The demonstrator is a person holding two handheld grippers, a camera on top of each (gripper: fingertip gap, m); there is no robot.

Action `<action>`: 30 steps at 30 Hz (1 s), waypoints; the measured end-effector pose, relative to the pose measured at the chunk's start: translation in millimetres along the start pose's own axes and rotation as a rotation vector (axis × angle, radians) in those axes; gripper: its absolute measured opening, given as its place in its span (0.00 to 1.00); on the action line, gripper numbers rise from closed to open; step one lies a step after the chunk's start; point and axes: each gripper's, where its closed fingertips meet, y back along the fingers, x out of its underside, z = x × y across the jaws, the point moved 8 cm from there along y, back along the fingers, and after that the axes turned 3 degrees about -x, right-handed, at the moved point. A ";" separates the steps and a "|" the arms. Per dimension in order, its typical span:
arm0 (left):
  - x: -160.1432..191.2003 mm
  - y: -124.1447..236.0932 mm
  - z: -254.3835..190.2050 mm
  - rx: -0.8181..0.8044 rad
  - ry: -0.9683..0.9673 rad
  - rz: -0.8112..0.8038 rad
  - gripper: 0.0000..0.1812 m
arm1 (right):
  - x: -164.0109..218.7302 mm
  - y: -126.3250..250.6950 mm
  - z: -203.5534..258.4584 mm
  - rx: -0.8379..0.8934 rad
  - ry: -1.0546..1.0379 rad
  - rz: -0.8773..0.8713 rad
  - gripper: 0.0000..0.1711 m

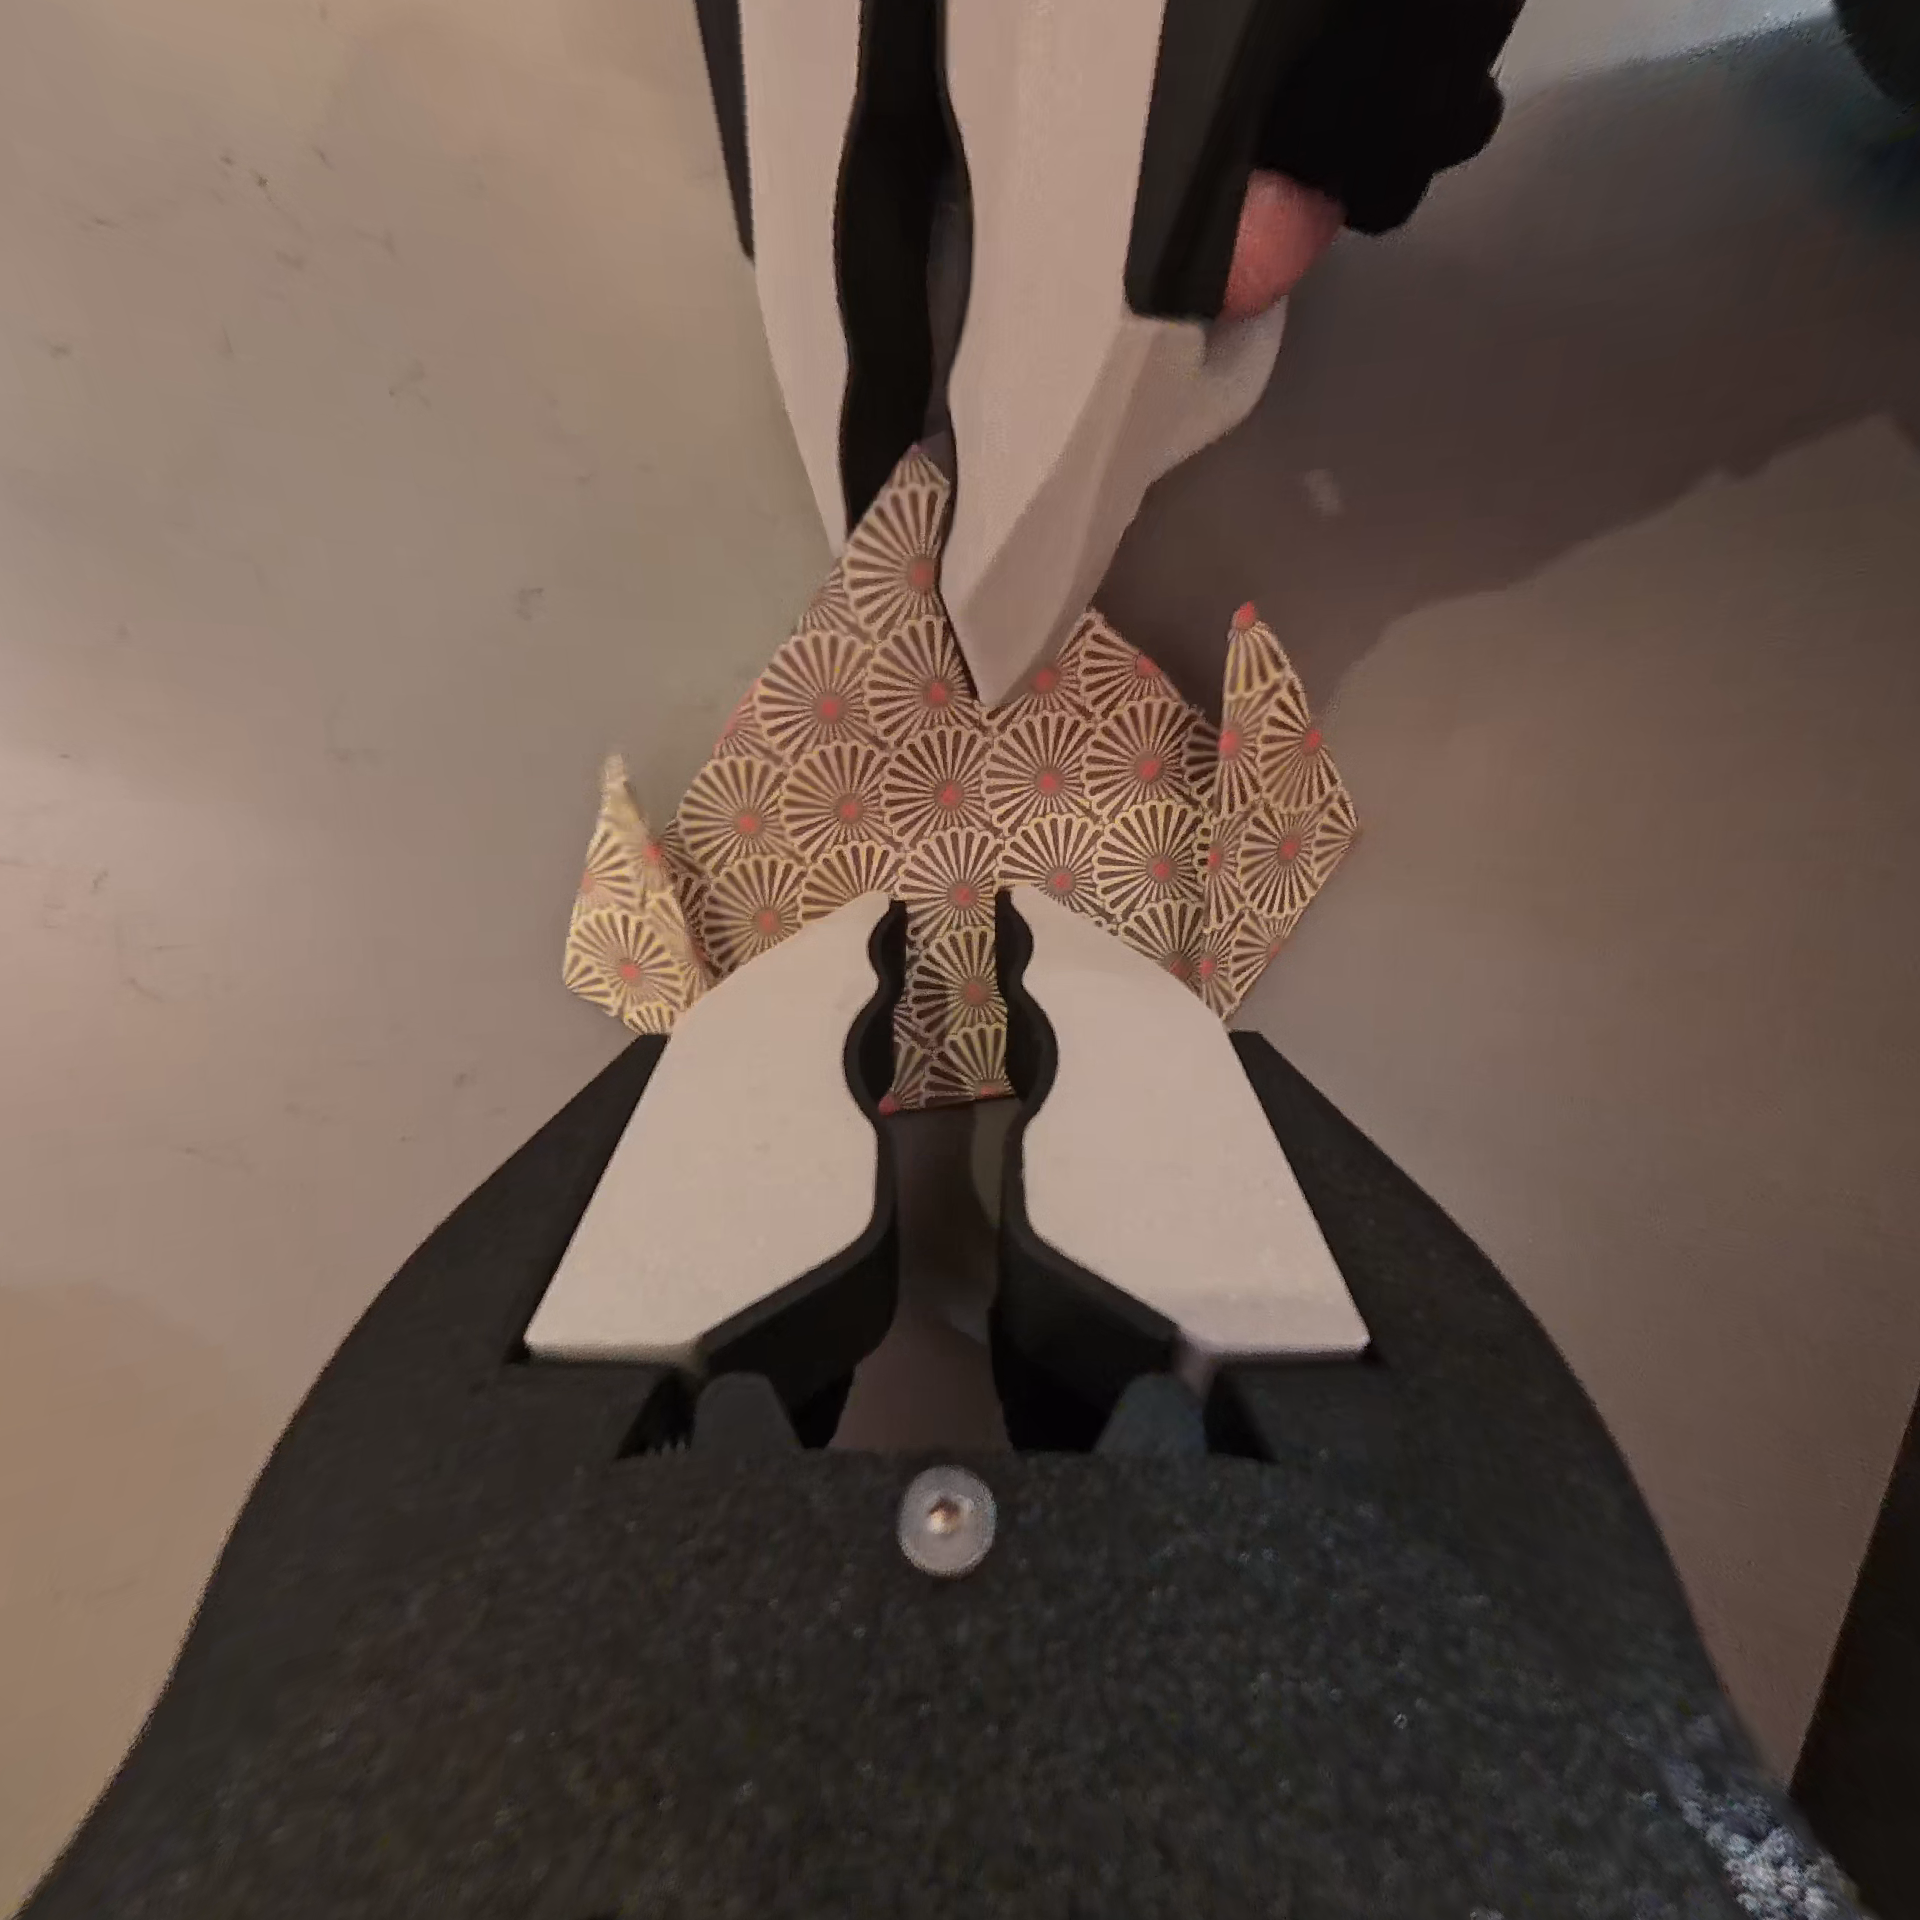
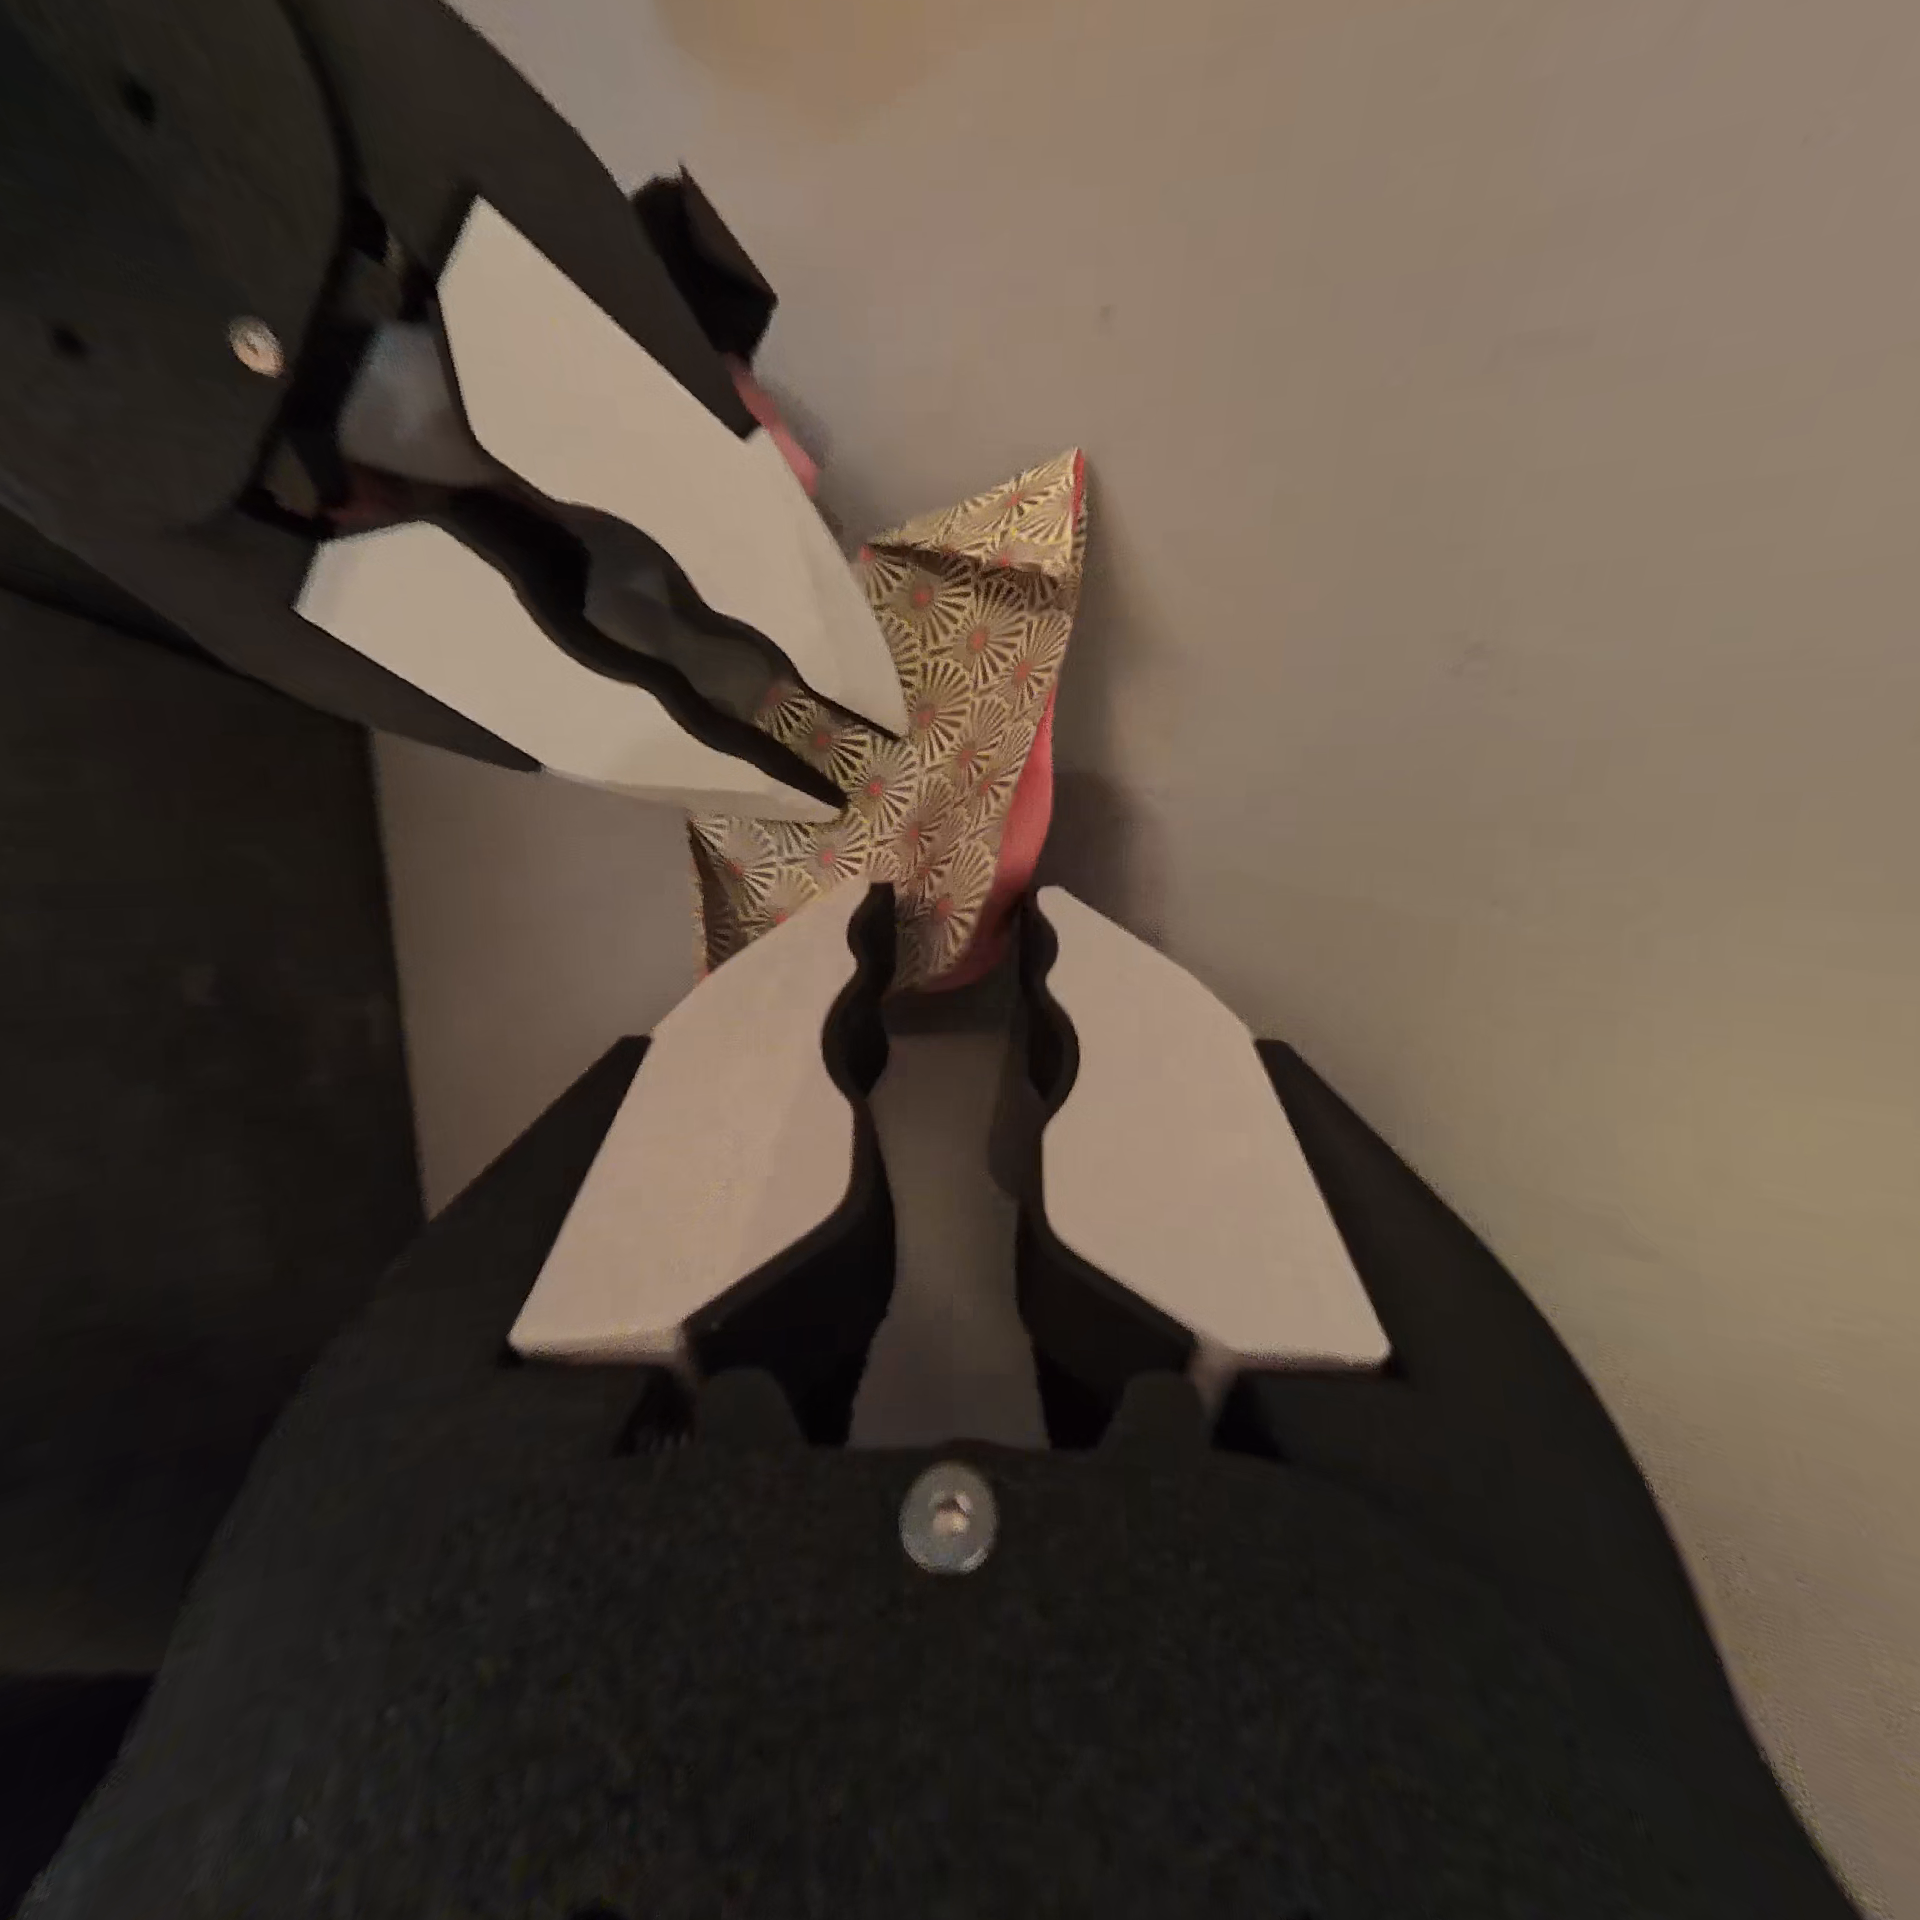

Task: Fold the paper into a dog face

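The paper [image 1: 997, 800], patterned with brown-and-cream fans and plain pink on its back, is already folded into a rough face with an ear flap standing up at each side, and it sits on a pale table [image 1: 312, 520] between the two grippers. The step in hand looks like shaping a small flap at the near or far point, so the paper should be kept pinned at one end while the other end is creased, with slow, short moves so the light sheet neither tears nor slides. The left gripper [image 1: 948, 914] has its jaws narrow, with a strip of the paper's near edge lying between them; whether they truly pinch it I cannot tell. The right gripper [image 2: 956, 904] comes from the far side, its jaws also narrow around the paper's tip, one finger [image 1: 1003, 582] resting on the patterned face.
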 end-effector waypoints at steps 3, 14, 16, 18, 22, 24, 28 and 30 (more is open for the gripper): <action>0.0 0.1 -0.5 -0.003 -0.003 0.001 0.09 | -1.4 7.2 2.4 -0.143 -0.086 -0.108 0.13; -0.7 0.0 -2.5 -0.007 -0.013 0.005 0.07 | 3.5 1.5 -9.3 -0.088 -0.129 -0.046 0.09; -0.7 0.0 -2.4 -0.006 -0.011 0.005 0.07 | 3.6 3.2 -11.3 -0.059 -0.126 -0.039 0.08; -0.5 -0.1 -2.2 -0.005 -0.010 0.004 0.07 | 3.6 7.1 -12.8 -0.054 -0.137 -0.052 0.07; -0.5 -0.2 -1.8 -0.003 -0.005 0.003 0.07 | 7.1 11.3 -14.4 -0.047 -0.149 -0.036 0.02; -0.5 -0.2 -1.6 -0.003 -0.003 0.003 0.08 | 8.7 10.6 -14.8 -0.042 -0.159 -0.024 0.00; -1.1 -0.9 -2.1 -0.006 0.001 0.002 0.08 | 7.6 10.5 -14.3 -0.027 -0.168 -0.021 0.00; -3.5 -3.1 -3.8 -0.011 0.008 -0.003 0.07 | 3.9 13.8 -13.2 0.000 -0.161 -0.044 0.00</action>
